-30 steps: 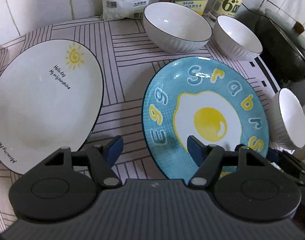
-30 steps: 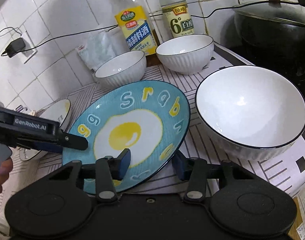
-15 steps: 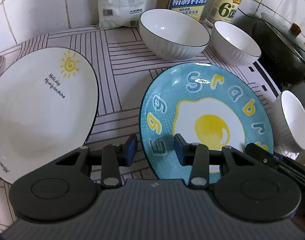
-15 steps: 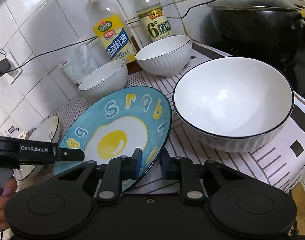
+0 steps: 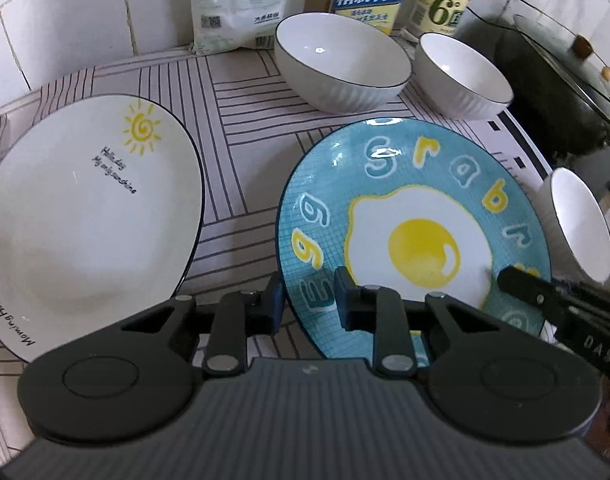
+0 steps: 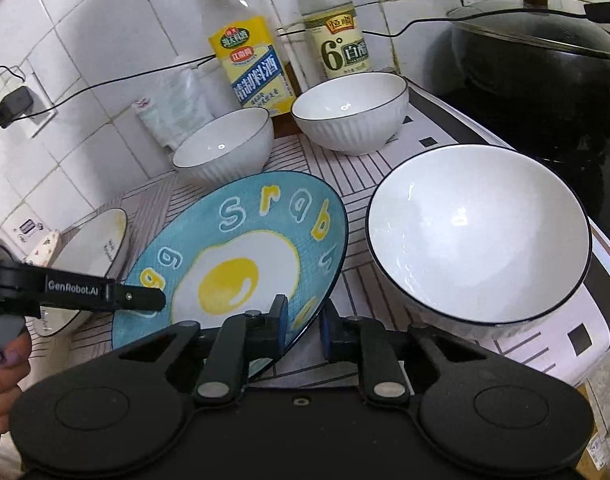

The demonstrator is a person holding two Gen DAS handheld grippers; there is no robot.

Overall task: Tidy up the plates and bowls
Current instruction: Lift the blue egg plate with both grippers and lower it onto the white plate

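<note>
You've got both grippers on the blue egg plate right now, one on each side of its near edge. Your left gripper has its jaws narrowed around the plate's near-left rim, one finger on the table side and one over the plate face — whether they're actually biting or just closing in, I can't quite tell. Your right gripper is doing the same at the near-right rim, jaws drawn in close with the edge sitting between them, looks like a pinch or right on the verge of one. The plate seems tipped up a bit on your right side in the right wrist view, so I'd guess it's partly off the striped table there. The thing that matters for the next move: the white sun plate lies straight off to the left of the blue one, just beside it with a strip of table between, so your left hand is the nearer one to it. If you're stacking plates, the blue one probably travels left and over the white plate's rim. The big white bowl sits just beside the blue plate's right edge, nearest your right hand, and two more bowls are behind, near the bottles — mind that close bowl when you lift.
</note>
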